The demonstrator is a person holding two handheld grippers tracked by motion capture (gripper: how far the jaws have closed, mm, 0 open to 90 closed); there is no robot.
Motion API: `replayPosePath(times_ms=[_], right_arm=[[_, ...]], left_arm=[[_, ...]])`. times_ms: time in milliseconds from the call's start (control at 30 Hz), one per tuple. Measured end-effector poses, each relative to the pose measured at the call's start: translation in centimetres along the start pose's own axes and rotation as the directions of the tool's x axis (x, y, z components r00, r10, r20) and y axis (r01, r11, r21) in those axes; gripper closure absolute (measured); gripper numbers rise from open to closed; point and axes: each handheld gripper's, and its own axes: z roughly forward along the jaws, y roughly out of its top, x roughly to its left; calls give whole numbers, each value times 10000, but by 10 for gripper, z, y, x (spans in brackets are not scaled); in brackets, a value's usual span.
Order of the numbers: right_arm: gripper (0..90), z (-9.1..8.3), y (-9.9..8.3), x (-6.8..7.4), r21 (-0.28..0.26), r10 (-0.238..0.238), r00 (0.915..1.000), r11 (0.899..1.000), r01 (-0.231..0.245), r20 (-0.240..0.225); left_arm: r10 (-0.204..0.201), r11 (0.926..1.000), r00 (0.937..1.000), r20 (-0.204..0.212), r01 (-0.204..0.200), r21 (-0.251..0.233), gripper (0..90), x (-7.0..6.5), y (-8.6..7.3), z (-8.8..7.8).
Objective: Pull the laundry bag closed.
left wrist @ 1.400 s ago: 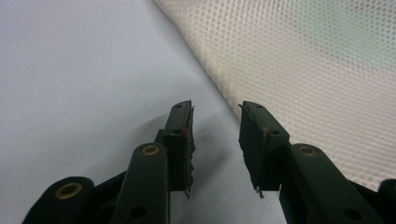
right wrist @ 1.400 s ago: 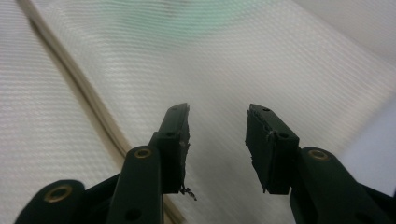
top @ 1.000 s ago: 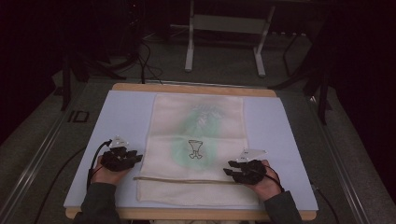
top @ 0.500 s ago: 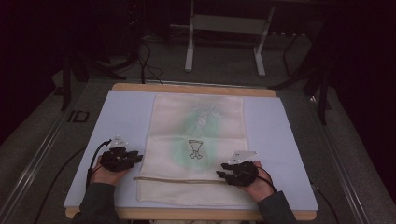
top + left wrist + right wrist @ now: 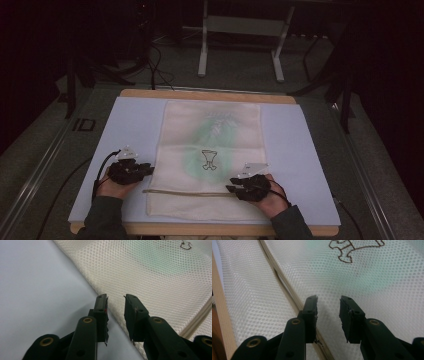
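A cream mesh bag lies flat on the pale blue table top, with a green garment showing through it and a small brown emblem near its middle. A tan zipper strip runs across its near part. My left gripper is open at the bag's left edge, jaws straddling that edge. My right gripper is open over the mesh, just beside the zipper strip, near its right end.
The table's wooden rim borders the far side and shows at the near edge. A metal stand is on the floor beyond the table. Cables trail from the left gripper.
My right gripper has slid left along the near part of the bag toward the zipper's right end. The left gripper has stayed at the bag's left edge.
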Motion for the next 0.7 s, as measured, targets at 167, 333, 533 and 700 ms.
replayPosePath(times_ms=[167,333,533,700], right_arm=[[681,2,4,6,-146,-75,9997,9999,72,-222],[719,3,10,11,-268,-269,9990,9993,260,-343],[720,14,13,22,-130,-805,9952,9967,799,-564],[715,18,21,29,-101,-952,9932,9955,947,-669]], left_arm=[[139,9999,9998,104,-140,86,737,-2,0,1],[274,9995,9996,43,-275,182,762,-3,1,2],[454,9988,9990,32,-455,174,814,-5,0,1],[561,9981,9984,-95,-558,259,827,-7,0,2]])
